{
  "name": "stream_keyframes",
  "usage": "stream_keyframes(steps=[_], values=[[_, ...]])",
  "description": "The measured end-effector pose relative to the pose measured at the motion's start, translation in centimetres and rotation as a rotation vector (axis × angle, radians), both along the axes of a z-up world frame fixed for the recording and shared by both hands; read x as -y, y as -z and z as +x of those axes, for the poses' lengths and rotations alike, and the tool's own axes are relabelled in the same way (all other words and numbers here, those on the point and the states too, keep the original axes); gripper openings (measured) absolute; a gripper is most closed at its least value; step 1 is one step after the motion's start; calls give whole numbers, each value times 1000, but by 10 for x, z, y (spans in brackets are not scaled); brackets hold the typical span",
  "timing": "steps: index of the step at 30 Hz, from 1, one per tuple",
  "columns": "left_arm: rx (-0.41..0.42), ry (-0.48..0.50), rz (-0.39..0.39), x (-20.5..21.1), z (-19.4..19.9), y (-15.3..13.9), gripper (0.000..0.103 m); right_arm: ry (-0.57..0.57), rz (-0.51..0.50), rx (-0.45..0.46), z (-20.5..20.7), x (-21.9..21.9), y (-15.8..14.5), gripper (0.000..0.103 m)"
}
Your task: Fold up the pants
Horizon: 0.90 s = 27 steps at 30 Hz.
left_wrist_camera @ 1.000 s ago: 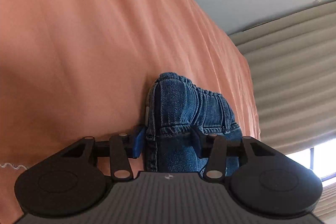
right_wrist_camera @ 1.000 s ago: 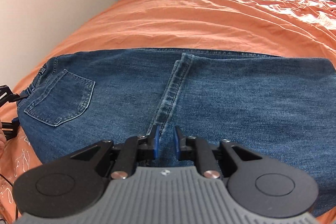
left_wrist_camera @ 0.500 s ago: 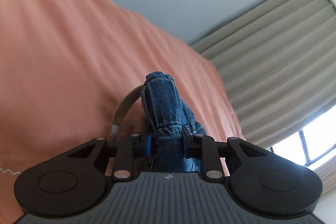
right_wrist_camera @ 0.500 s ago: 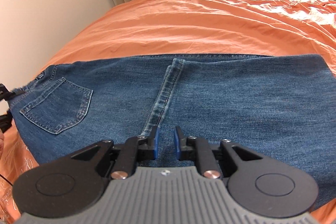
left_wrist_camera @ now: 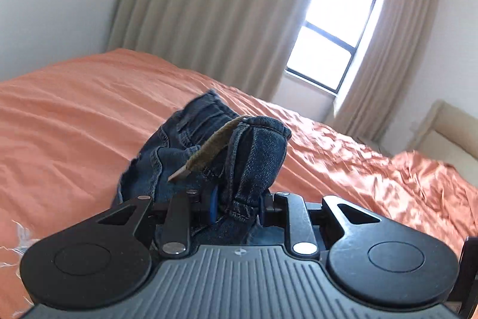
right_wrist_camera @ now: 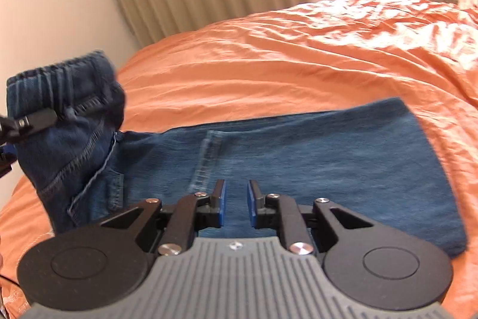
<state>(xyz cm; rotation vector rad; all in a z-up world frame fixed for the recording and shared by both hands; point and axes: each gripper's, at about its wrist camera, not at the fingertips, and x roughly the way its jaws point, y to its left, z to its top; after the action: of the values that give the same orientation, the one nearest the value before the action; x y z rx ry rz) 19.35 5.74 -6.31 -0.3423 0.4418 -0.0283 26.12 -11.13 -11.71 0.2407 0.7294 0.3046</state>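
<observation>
2 grippers in view. Left gripper (left_wrist_camera: 236, 207) pinches the bunched waistband end of the jeans (right_wrist_camera: 298, 157), raised clear of the orange bedspread (right_wrist_camera: 283, 56); an olive drawstring (left_wrist_camera: 209, 151) dangles from it. Right gripper (right_wrist_camera: 236, 204) hovers over the flat leg section, jaws spread, gripping nothing. Curtains (left_wrist_camera: 209, 5) hang behind.

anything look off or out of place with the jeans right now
One small thing: an olive-brown drawstring dangles loose from the bunched waistband clamped in the left gripper. The rest of the jeans lie flat on the orange bedspread, with the right gripper open above them.
</observation>
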Motion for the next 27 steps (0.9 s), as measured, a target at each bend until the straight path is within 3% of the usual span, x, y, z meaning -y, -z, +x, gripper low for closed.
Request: stream_keyframes(steps=[5, 8, 10, 13, 14, 15, 18, 25, 27], values=[[-170, 124, -12, 46, 13, 34, 28, 91, 23, -23, -6, 35, -4, 12], [-247, 145, 10, 57, -3, 49, 29, 105, 58, -36, -4, 48, -6, 12], [-314, 150, 7, 61, 6, 50, 30, 104, 77, -60, -1, 51, -4, 12], [-393, 189, -28, 49, 11, 53, 43, 98, 68, -101, 4, 50, 3, 12], [-410, 201, -70, 43, 9, 53, 53, 97, 68, -116, 6, 50, 5, 12], [-427, 208, -125, 41, 13, 56, 57, 97, 72, -129, 7, 50, 7, 13], [-448, 173, -214, 36, 18, 54, 61, 96, 92, -147, 8, 53, 9, 22], [-368, 118, -231, 35, 4, 27, 61, 50, 140, -113, -1, 55, -2, 32], [-340, 139, -275, 31, 1, 21, 62, 37, 145, -98, -3, 51, -5, 35]])
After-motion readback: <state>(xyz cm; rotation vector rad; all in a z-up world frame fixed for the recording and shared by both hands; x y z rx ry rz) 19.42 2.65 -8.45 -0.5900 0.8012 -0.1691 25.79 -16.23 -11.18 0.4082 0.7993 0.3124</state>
